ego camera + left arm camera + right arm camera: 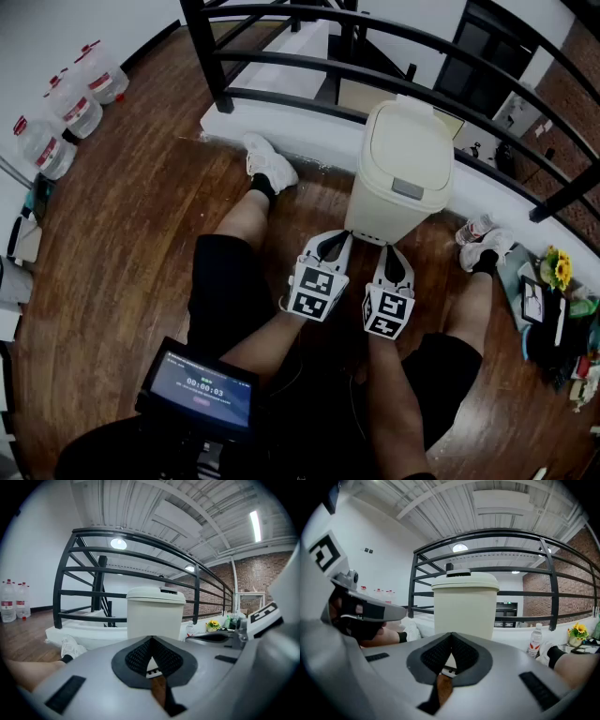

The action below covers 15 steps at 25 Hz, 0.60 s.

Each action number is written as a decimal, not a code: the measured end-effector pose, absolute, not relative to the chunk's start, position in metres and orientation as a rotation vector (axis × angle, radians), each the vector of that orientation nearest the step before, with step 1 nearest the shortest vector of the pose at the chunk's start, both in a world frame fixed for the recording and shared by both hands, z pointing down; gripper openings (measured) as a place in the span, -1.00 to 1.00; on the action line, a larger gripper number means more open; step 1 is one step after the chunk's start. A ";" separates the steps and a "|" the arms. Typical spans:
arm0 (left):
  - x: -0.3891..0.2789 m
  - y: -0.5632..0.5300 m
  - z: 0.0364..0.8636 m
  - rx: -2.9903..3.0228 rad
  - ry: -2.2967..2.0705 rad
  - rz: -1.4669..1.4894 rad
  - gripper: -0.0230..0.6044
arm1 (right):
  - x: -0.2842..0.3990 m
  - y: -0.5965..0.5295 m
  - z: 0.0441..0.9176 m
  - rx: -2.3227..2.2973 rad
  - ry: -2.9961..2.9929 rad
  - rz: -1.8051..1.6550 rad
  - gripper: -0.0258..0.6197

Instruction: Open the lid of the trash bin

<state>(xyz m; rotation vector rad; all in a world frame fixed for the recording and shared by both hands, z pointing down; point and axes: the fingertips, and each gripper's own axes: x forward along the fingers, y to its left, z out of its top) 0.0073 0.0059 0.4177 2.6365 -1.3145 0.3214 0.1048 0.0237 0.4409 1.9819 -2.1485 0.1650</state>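
Closed, empty left gripper (330, 241) and right gripper (389, 254) are hovering mid-frame below the trash bin (380, 211), its lid (405, 148) sitting nearer the right one.

Loft w/ brick wall (263, 576), railing (100, 588)

Left tongs (334, 238) and right tongs (393, 251) point forward side by side, each with tips pressed together.

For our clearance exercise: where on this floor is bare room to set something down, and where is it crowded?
Bare floor runs from the water jugs to the person's left leg. Crowded: left gripper and right gripper fill the gap before the trash bin; a bottle and sunflowers clutter the right.
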 end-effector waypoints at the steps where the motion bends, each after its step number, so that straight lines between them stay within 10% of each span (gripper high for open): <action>1: 0.009 0.004 0.420 2.636 -1.310 0.329 -0.93 | 0.106 0.023 0.444 1.979 -2.138 0.170 -0.91; 15: 0.022 -0.036 0.453 2.603 -1.282 0.450 -0.93 | 0.118 -0.006 0.486 1.878 -2.075 0.231 -0.91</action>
